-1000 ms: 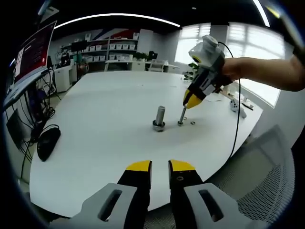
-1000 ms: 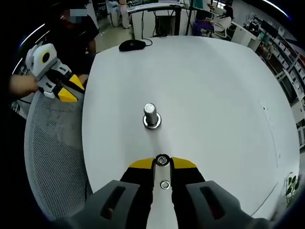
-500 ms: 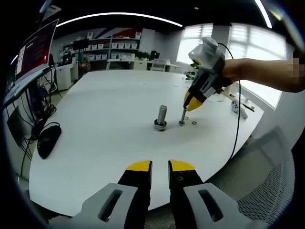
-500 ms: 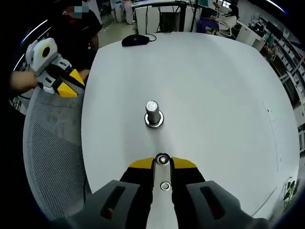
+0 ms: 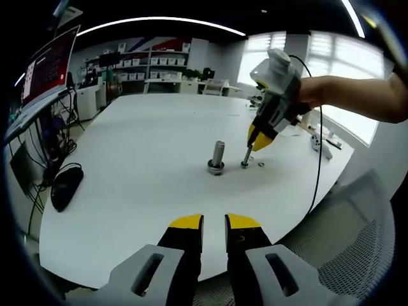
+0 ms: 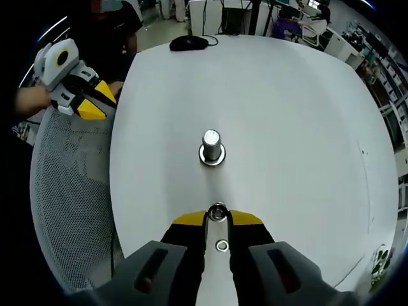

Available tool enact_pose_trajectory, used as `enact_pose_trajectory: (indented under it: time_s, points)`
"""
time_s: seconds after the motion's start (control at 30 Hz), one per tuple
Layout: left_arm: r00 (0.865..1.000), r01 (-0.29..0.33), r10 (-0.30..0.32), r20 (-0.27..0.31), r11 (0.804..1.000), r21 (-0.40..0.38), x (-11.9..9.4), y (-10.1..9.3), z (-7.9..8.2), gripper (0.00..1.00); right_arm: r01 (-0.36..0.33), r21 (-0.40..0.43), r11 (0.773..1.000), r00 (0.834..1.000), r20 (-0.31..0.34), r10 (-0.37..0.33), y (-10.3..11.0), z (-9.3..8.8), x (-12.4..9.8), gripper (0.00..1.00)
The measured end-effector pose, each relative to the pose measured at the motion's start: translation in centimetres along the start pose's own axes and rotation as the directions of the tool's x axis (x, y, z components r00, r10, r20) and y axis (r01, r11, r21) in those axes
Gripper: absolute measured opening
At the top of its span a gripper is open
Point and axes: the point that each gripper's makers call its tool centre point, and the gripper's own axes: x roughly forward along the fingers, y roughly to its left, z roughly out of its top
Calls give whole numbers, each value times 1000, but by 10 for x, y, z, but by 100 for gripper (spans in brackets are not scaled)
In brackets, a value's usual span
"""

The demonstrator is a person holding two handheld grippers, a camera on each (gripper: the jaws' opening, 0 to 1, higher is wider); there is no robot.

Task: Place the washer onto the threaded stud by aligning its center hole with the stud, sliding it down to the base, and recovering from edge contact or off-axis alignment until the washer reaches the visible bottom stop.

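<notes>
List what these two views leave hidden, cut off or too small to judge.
- Thin stud, left gripper view: its top is covered by the right hand-held gripper.
- Washer beside it, left gripper view: too small to make out its hole.
- Base of the thin stud, right gripper view: partly walled in by the yellow jaws.
- Wide stud, right gripper view: threads too small to read.

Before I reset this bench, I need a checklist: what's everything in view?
Thick steel stud: one, silver, mid-table.
Thin steel stud: one, silver, upright in the right gripper.
Small steel washer: one, silver, flat beside the thin stud.
Computer mouse: one, black, near the table edge.
Round table: one, white.
Mesh chair: one, grey, beside the table.
Left gripper: yellow-tipped, open, empty.
Right gripper: yellow-tipped, shut on the thin stud.
</notes>
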Motion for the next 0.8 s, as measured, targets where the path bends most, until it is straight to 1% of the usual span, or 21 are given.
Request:
enact_pose_trajectory:
  time_s: [0.07, 0.17, 0.27, 0.4, 0.53, 0.8]
  points:
    - [1000, -1, 1, -2, 1000, 1, 0, 0, 0, 11, 3, -4, 1000, 1000, -13, -3, -2, -3, 4, 14]
    - [1000, -3, 3, -1, 1000, 0, 0, 0, 0, 11, -3, -4, 1000, 1000, -15, 3, -2, -4, 9, 14]
    - [1000, -3, 3, -3, 1000, 0, 0, 1, -1, 11, -4, 3, 1000, 999, -32, 4, -3, -9, 16, 15]
    - [1000, -4, 4, -4, 1000, -1, 0, 1, -1, 11, -8, 17, 1000, 999, -33, 8, -2, -12, 25, 14]
    - [1000, -4, 4, -6, 1000, -1, 0, 1, -1, 11, -11, 23, 1000, 998, -54, 12, -1, -16, 34, 14]
    - [1000, -2, 2, -12, 1000, 3, 0, 0, -2, 11, -12, 38, 999, 999, -52, 14, -1, -16, 38, 15]
